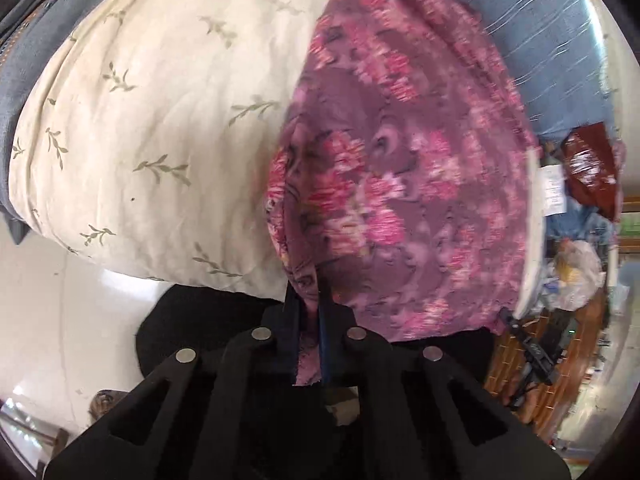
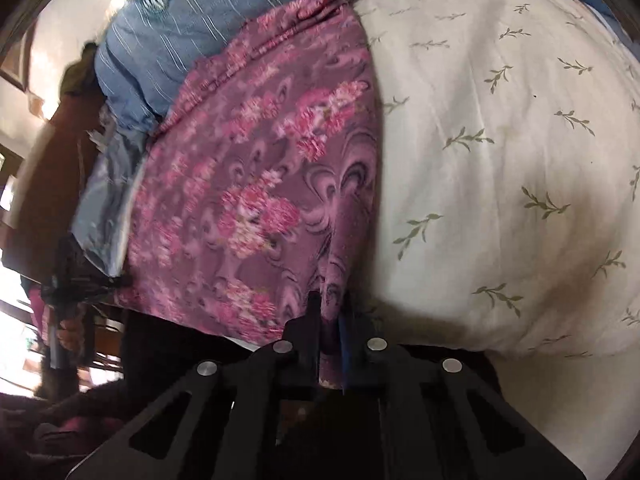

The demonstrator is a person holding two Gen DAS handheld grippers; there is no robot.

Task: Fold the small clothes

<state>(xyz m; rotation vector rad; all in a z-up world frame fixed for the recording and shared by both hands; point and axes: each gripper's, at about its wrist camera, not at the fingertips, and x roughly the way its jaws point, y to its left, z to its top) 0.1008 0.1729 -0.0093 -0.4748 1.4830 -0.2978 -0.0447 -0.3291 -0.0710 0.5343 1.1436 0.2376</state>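
A purple cloth with pink flowers (image 1: pixel 400 168) lies stretched over a bed with a cream leaf-print sheet (image 1: pixel 152 112). My left gripper (image 1: pixel 310 292) is shut on one edge of the cloth, which bunches between its fingers. My right gripper (image 2: pixel 330 304) is shut on another edge of the same cloth (image 2: pixel 256 184), next to the cream sheet (image 2: pixel 500 160). Both views are blurred by motion.
A blue striped fabric (image 1: pixel 532 36) lies at the far side of the bed and also shows in the right wrist view (image 2: pixel 192 28). Cluttered bags and boxes (image 1: pixel 576 208) stand beyond the bed. White floor (image 1: pixel 60 300) is at lower left.
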